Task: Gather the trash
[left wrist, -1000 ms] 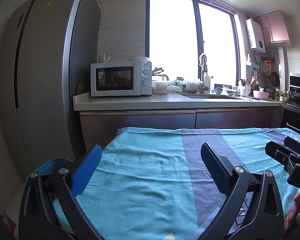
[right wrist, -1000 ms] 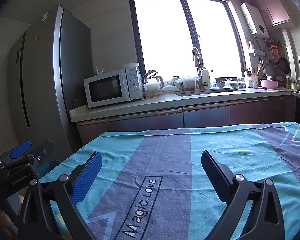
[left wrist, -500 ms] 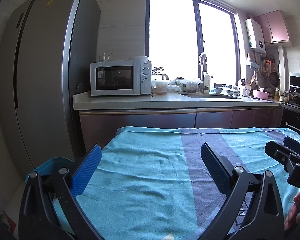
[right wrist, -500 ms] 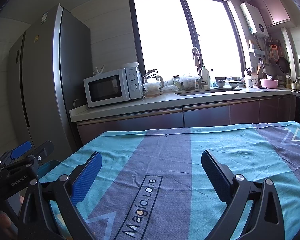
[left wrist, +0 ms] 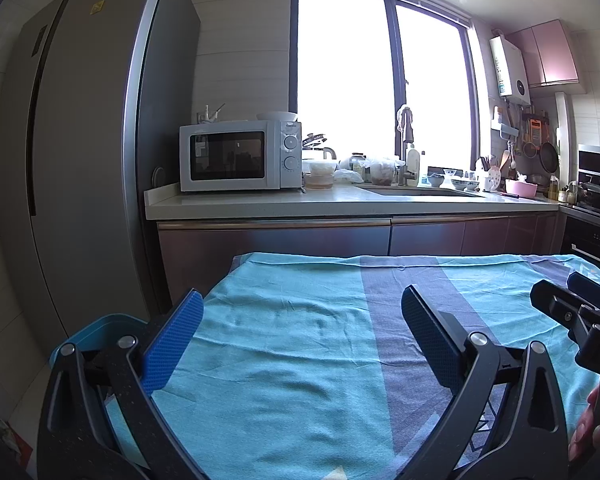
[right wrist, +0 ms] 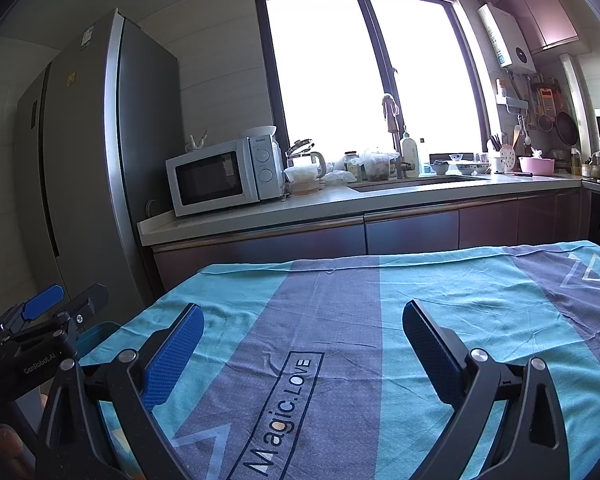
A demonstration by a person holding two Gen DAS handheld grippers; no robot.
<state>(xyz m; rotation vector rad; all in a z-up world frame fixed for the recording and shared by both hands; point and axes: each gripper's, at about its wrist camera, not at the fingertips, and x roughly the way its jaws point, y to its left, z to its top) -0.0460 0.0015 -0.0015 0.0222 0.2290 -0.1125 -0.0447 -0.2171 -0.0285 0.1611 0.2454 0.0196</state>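
Note:
My left gripper (left wrist: 302,310) is open and empty, held low over the left part of a table covered by a teal and grey cloth (left wrist: 300,340). My right gripper (right wrist: 302,322) is open and empty over the cloth's middle (right wrist: 340,320), near the printed "Magic.LOVE" text (right wrist: 280,412). No trash shows on the cloth in either view. A blue bin (left wrist: 100,330) stands beside the table's left edge; it also shows in the right wrist view (right wrist: 96,334). Each gripper appears at the edge of the other's view: the right one (left wrist: 580,312) and the left one (right wrist: 44,320).
A tall grey fridge (left wrist: 80,160) stands at the left. A kitchen counter (left wrist: 340,204) behind the table holds a white microwave (left wrist: 240,156), a sink (left wrist: 416,191), jars and dishes. An oven (left wrist: 592,216) is at the right.

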